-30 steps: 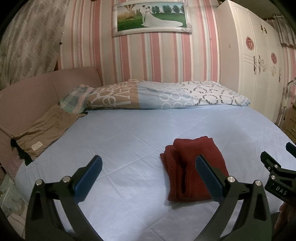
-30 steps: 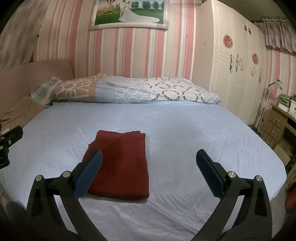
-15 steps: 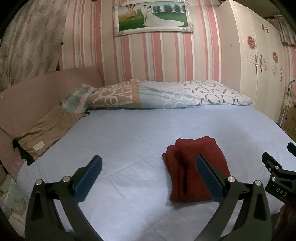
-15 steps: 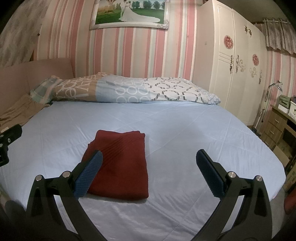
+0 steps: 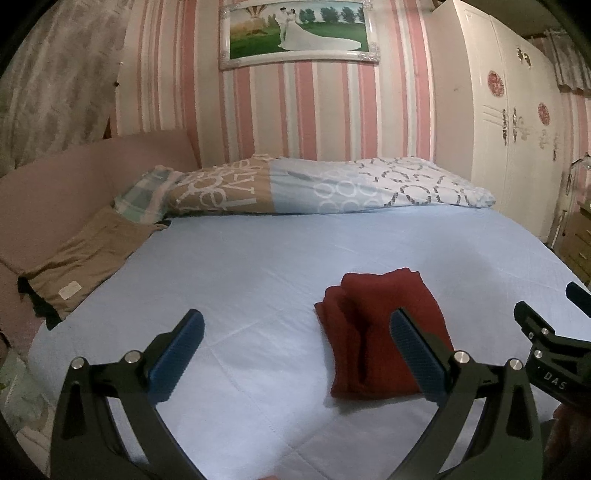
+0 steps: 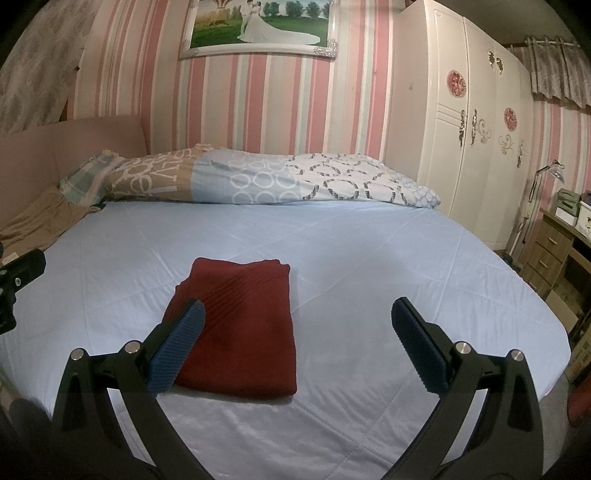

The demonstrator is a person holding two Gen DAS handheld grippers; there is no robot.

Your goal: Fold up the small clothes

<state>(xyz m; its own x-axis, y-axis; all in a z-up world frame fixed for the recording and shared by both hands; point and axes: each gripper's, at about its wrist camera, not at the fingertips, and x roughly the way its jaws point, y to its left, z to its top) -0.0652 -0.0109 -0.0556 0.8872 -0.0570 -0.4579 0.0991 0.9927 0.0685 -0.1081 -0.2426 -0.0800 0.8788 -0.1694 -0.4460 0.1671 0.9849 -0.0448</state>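
1. Left claw [image 5: 297, 334] and right claw [image 6: 297, 328] both gape wide, holding nothing; "DAS" is printed on the right claw's body.
2. Folded dark-red knit garment [image 6: 240, 332] lies mid-bed [image 6: 388, 258], nearer the foot edge, long axis running toward the patterned duvet [image 6: 258, 181] at the far edge.

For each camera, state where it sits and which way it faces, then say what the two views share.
Left wrist: on the left gripper, over the near edge of the bed, facing the pillows; its open jaws show, with the right gripper at the right edge.
Right wrist: on the right gripper, further right, facing the same way; its open jaws show.
Shared: the folded red garment, the long pillow, the wedding picture and the wardrobe.
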